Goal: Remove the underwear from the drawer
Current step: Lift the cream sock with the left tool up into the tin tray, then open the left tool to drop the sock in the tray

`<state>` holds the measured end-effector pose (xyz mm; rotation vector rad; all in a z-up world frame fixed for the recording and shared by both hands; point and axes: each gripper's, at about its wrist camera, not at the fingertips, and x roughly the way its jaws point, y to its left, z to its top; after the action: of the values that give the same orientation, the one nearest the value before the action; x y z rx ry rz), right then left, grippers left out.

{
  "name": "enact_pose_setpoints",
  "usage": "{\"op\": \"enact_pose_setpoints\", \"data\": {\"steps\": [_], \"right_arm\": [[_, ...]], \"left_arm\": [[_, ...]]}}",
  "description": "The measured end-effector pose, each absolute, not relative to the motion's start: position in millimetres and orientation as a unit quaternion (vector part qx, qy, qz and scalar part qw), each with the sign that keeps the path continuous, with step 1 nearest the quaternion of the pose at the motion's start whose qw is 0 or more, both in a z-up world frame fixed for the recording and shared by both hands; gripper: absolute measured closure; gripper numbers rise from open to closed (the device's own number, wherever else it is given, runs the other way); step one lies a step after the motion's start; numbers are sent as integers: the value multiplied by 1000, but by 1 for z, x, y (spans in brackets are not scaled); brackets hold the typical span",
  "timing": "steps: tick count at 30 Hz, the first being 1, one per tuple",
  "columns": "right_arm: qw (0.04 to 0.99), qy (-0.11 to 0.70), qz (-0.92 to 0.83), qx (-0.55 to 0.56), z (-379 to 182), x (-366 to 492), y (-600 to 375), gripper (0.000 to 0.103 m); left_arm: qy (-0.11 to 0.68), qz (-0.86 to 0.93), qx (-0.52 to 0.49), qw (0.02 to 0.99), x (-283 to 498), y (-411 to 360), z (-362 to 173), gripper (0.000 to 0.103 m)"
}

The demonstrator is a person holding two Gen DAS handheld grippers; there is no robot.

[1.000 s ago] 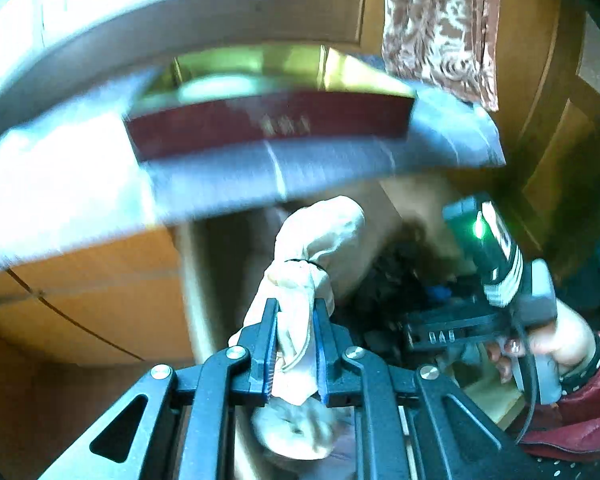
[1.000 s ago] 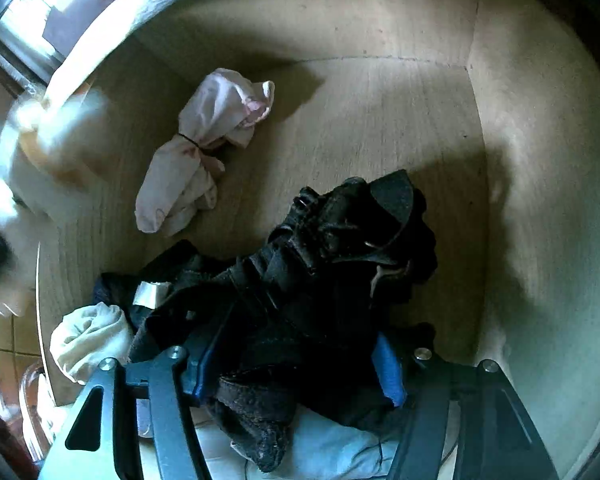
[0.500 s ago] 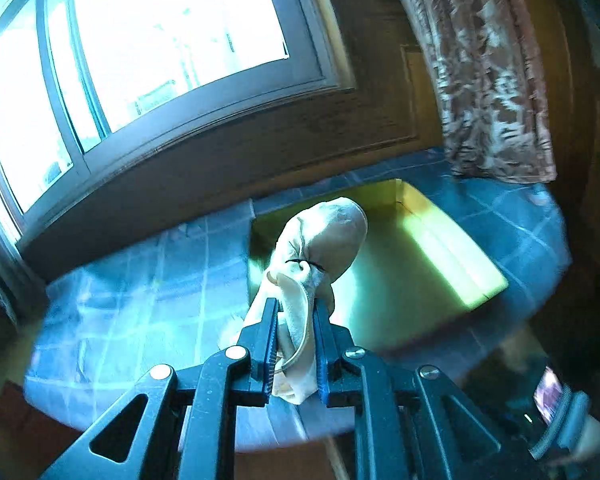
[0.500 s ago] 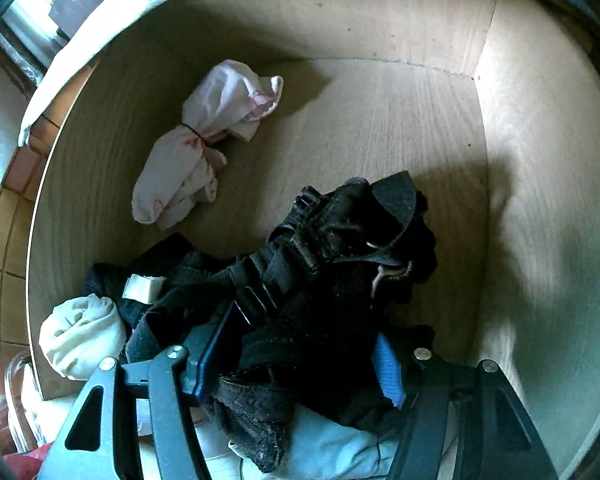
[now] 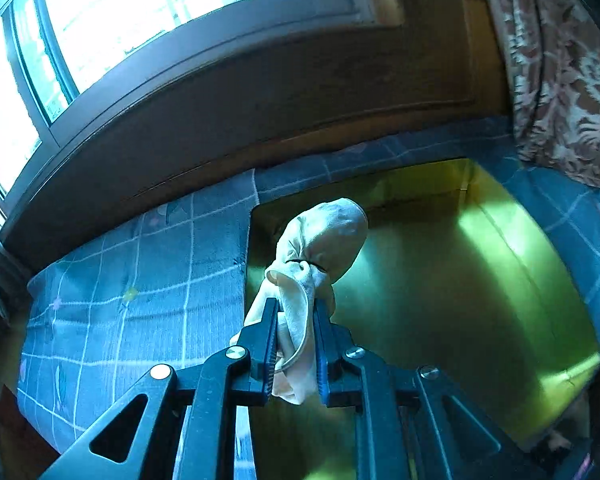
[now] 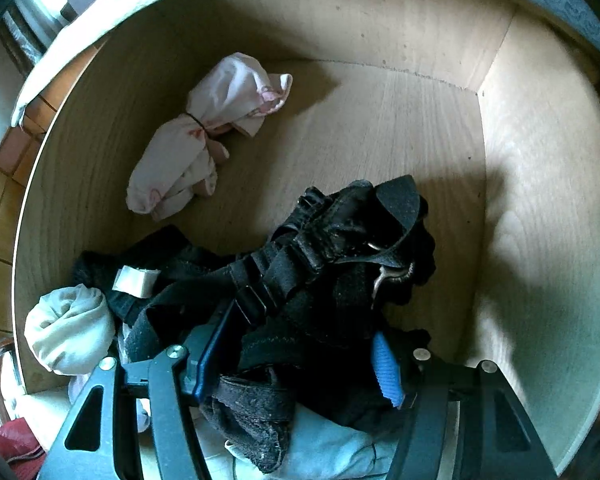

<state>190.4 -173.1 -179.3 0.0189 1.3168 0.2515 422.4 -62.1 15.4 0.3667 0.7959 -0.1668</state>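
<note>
Left wrist view: the left gripper point(image 5: 296, 344) is clenched on a beige bundle of underwear point(image 5: 320, 240), tied round its middle with a dark band. The jaws pinch the loose lower end, so the knotted bulk stands out ahead of the fingers and cannot slip back through them. The bundle hangs above a yellow-green tray point(image 5: 480, 280) set on a blue checked cloth point(image 5: 140, 280) below a window point(image 5: 140, 20), with a patterned curtain point(image 5: 560, 80) at the right. The tray looks like the place meant to receive the garments, which would explain why the bundle is carried over it; whether it is already low enough to let go I cannot tell

Right wrist view: the right gripper point(image 6: 296, 364) points steeply down into the wooden drawer point(image 6: 540, 200), its jaws standing partway open around a black heap of strappy underwear point(image 6: 340, 260). The cloth fills the gap between the blue pads point(image 6: 386, 368), yet whether they press on it I cannot tell. The heap lies at the near side of the drawer. A pink-white tied bundle point(image 6: 204, 132) lies apart toward the back, and a pale rolled garment point(image 6: 68, 328) sits at the near left corner, so several pieces are not yet out
</note>
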Motion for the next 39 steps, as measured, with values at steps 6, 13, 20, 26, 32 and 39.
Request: {"op": "enact_pose_setpoints", "data": {"steps": [6, 13, 20, 26, 32, 39], "right_arm": [[783, 611, 117, 10, -178, 193, -176, 40], [782, 612, 118, 9, -179, 193, -174, 40], [782, 612, 118, 11, -179, 193, -175, 40], [782, 612, 117, 8, -180, 193, -174, 40], [782, 612, 117, 6, -179, 193, -174, 39], [782, 612, 117, 6, -180, 193, -173, 39]], "left_arm": [[417, -71, 163, 891, 465, -64, -9, 88], [430, -60, 152, 888, 489, -65, -27, 88], [431, -55, 168, 885, 484, -69, -30, 78], [404, -53, 184, 895, 456, -70, -12, 74], [366, -66, 192, 908, 399, -66, 12, 71], [381, -107, 173, 902, 317, -51, 3, 70]]}}
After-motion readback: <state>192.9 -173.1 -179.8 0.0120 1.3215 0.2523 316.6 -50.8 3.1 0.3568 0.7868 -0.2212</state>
